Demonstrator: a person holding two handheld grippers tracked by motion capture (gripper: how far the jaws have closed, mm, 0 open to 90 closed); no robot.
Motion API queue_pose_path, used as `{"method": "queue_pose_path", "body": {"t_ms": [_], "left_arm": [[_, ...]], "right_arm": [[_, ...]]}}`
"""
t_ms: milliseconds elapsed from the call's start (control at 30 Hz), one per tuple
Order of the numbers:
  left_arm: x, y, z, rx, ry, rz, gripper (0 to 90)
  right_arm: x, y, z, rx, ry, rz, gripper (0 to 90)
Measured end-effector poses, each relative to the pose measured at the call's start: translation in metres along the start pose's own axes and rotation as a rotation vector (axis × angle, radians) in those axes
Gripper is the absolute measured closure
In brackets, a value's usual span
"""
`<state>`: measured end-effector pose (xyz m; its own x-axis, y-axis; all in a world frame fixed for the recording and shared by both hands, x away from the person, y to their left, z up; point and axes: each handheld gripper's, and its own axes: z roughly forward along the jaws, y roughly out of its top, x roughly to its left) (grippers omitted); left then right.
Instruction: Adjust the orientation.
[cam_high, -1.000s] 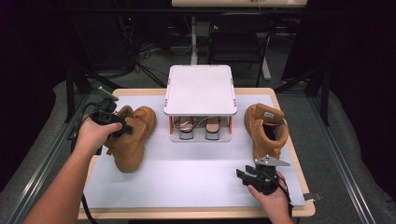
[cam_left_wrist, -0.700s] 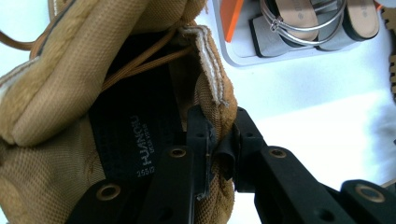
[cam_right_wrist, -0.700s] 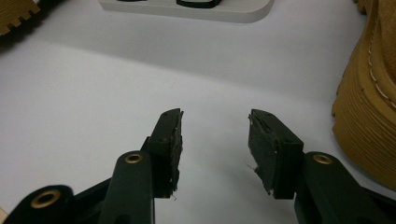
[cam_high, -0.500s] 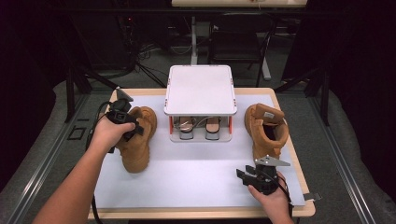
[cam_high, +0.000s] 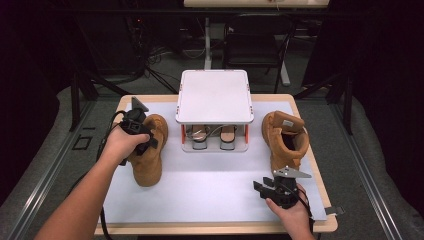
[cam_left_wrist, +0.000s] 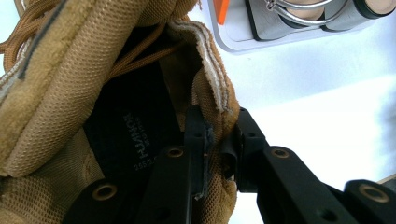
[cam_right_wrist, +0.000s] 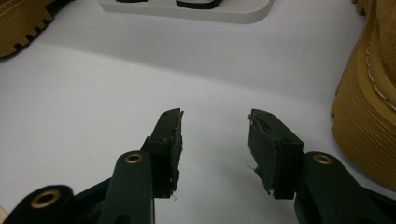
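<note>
A tan lace-up boot (cam_high: 147, 165) stands on the left of the white mat, toe toward me. My left gripper (cam_high: 149, 142) is shut on its collar; in the left gripper view the jaws (cam_left_wrist: 219, 133) pinch the padded collar wall (cam_left_wrist: 212, 93), one jaw inside the boot and one outside. They have just eased open a little with the collar still between them. The matching boot (cam_high: 286, 137) stands at the right. My right gripper (cam_high: 259, 187) rests near the front edge, open and empty (cam_right_wrist: 215, 135), with that boot's sole (cam_right_wrist: 369, 102) to its right.
A white two-level stand (cam_high: 214, 95) sits at the back centre, with small items (cam_high: 200, 134) on its lower shelf. The white mat (cam_high: 200, 195) covers a wooden table. Dark floor, cables and chair legs lie beyond the table.
My left hand has moved right and slightly away, carrying the gripper over the boot's collar; the boot stands a little further right and straighter. The right hand has stayed put.
</note>
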<state>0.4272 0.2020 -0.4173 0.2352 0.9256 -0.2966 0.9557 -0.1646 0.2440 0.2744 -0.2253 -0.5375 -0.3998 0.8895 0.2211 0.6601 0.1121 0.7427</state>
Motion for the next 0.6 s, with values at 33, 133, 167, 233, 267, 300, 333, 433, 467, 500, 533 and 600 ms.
{"method": "queue_pose_path", "body": {"t_ms": [33, 133, 167, 233, 267, 300, 333, 433, 467, 500, 533, 600], "left_arm": [[-0.0008, 0.0, 0.0003, -0.003, 0.004, 0.0, 78.4], [-0.0014, 0.0004, 0.0005, 0.003, 0.004, 0.002, 76.9], [-0.0014, 0.0006, 0.0005, 0.007, 0.002, 0.003, 76.1], [-0.0017, 0.0008, 0.0002, 0.011, 0.008, 0.006, 75.3], [-0.0021, 0.0009, 0.0004, 0.013, 0.01, 0.007, 74.9], [-0.0029, 0.0011, 0.0006, 0.015, 0.015, 0.007, 74.0], [-0.0033, 0.0014, 0.0006, 0.022, 0.02, 0.011, 73.5], [-0.0051, 0.0022, 0.0018, 0.03, 0.026, 0.01, 71.7], [-0.0056, 0.0024, 0.0022, 0.035, 0.029, 0.013, 71.3], [-0.0063, 0.0025, 0.0028, 0.037, 0.031, 0.014, 70.9], [-0.0069, 0.0025, 0.0034, 0.043, 0.036, 0.013, 70.4], [-0.0081, 0.0024, 0.0044, 0.06, 0.04, 0.016, 69.6]], "right_arm": [[0.0001, -0.0001, 0.0002, 0.0, -0.001, 0.001, 54.6], [0.0002, -0.0001, 0.0002, 0.0, 0.0, 0.001, 54.6], [0.0003, -0.0002, 0.0003, -0.001, 0.001, 0.002, 54.6], [0.0002, -0.0003, 0.0005, 0.001, 0.0, 0.001, 54.6], [0.0002, -0.0004, 0.0006, 0.002, 0.0, 0.001, 54.6], [0.0002, -0.0004, 0.0007, 0.004, 0.0, 0.001, 54.6], [0.0002, -0.0004, 0.0008, 0.004, 0.0, 0.001, 54.6], [0.0002, -0.0005, 0.0009, 0.004, 0.001, 0.003, 54.4], [0.0002, -0.0005, 0.0008, 0.004, 0.001, 0.003, 54.4], [0.0002, -0.0006, 0.0008, 0.004, 0.002, 0.005, 54.4], [0.0, -0.0006, 0.0008, 0.006, 0.002, 0.004, 54.4], [0.0, -0.0008, 0.0009, 0.008, 0.004, 0.004, 54.4]]}}
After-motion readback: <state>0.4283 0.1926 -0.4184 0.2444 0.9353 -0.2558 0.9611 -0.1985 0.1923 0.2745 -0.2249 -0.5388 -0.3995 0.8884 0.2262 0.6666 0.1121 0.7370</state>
